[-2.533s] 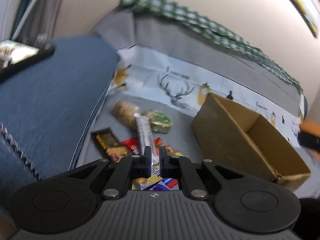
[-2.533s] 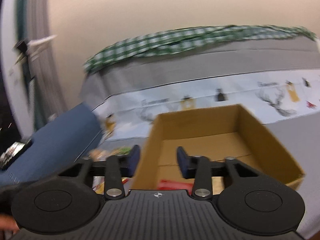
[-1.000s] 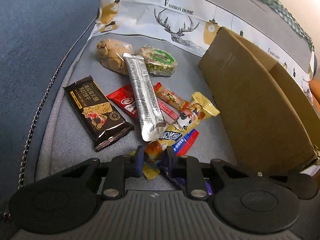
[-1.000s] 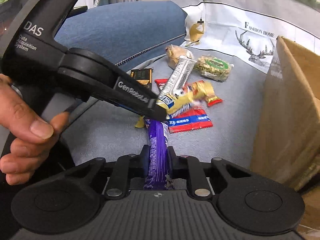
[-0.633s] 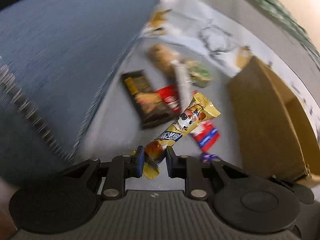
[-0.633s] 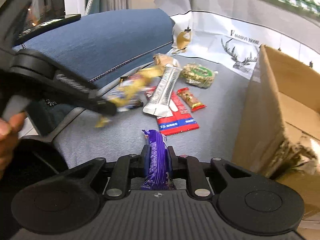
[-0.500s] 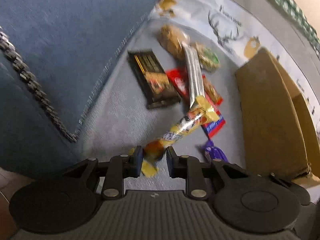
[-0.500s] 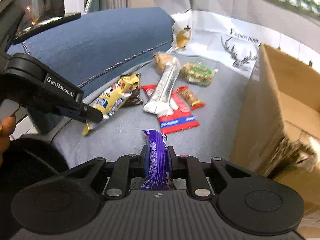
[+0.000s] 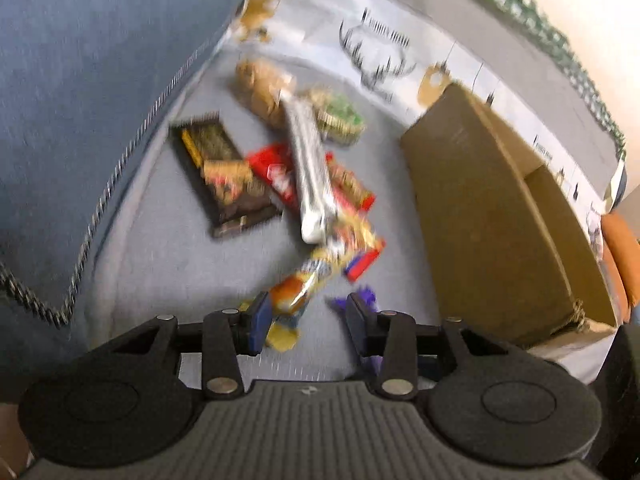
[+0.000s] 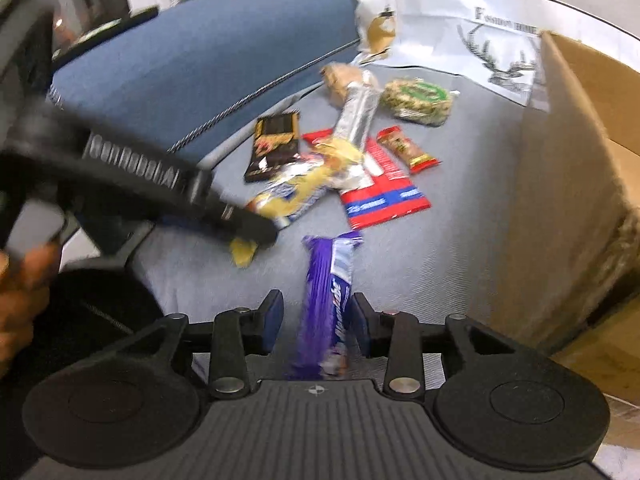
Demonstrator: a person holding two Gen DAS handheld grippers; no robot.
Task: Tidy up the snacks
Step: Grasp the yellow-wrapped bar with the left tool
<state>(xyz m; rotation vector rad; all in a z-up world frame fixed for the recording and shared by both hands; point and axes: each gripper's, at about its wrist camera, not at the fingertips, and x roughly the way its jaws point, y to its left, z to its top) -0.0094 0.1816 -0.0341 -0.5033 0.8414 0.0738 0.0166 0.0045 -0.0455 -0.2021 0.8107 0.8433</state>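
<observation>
Snacks lie on a grey sofa seat (image 9: 168, 216). My left gripper (image 9: 306, 322) is open; a yellow snack bar (image 9: 320, 268) lies loose between and ahead of its fingers, blurred. It also shows in the right wrist view (image 10: 296, 188), beside the left gripper's tip (image 10: 256, 232). My right gripper (image 10: 316, 320) is open with a purple chocolate bar (image 10: 328, 292) loose between its fingers. A silver bar (image 9: 308, 168), a black packet (image 9: 224, 176) and red packets (image 9: 276, 172) lie beyond. A cardboard box (image 9: 500, 216) stands at the right.
A blue cushion (image 9: 80, 80) borders the seat at the left. A printed cloth with a deer (image 9: 376, 48) covers the sofa back. A green-labelled snack (image 10: 416, 100) and a tan bagged snack (image 10: 340, 80) lie at the far end. An orange thing (image 9: 620, 256) lies far right.
Both grippers have opened. The left has let go of the yellow bar and the right has let go of the purple bar, both near the pile of snacks.
</observation>
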